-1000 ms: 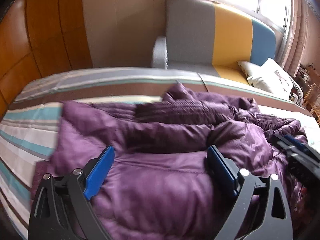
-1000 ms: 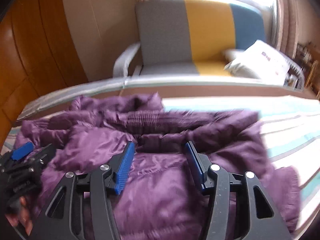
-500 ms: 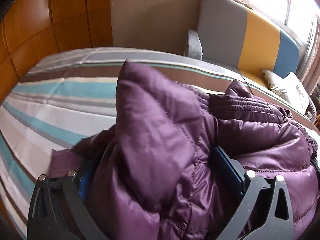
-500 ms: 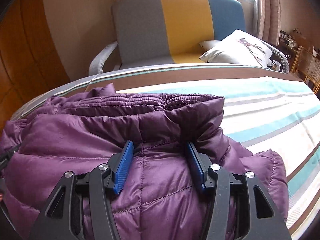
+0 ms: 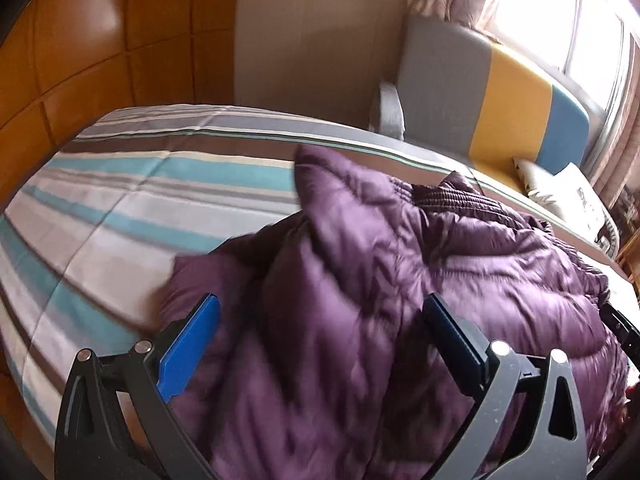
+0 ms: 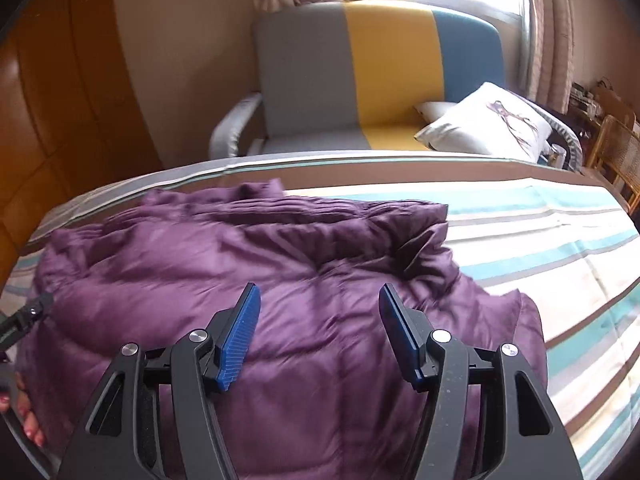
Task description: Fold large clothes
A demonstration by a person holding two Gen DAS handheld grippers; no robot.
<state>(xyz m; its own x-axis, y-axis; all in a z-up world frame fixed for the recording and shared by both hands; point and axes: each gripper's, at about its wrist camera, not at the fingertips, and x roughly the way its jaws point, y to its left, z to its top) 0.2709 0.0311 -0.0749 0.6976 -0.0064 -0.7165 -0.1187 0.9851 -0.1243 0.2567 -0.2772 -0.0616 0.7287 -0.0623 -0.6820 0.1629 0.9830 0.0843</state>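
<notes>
On the striped bed (image 6: 540, 240) lies the purple puffer jacket (image 6: 280, 280), bunched up in soft folds across the near half of the cover. Left tool (image 5: 320, 340) is spread wide, blue pads well apart, hovering low over the jacket's left edge where a fold of it stands up against the bedcover; padded fabric bulges between the pads, but neither one presses on it. Over to the right tool (image 6: 320, 332): jaws opening as we watch, the jacket's quilted back lying below and between the pads, nothing gripped. At the left edge of the right wrist view, the other tool's black tip pokes in, with fingers (image 6: 28, 420) of a hand beneath it. Beyond the bed stands a grey, yellow and blue sofa (image 6: 380, 60) with a white cushion (image 6: 492, 124).
</notes>
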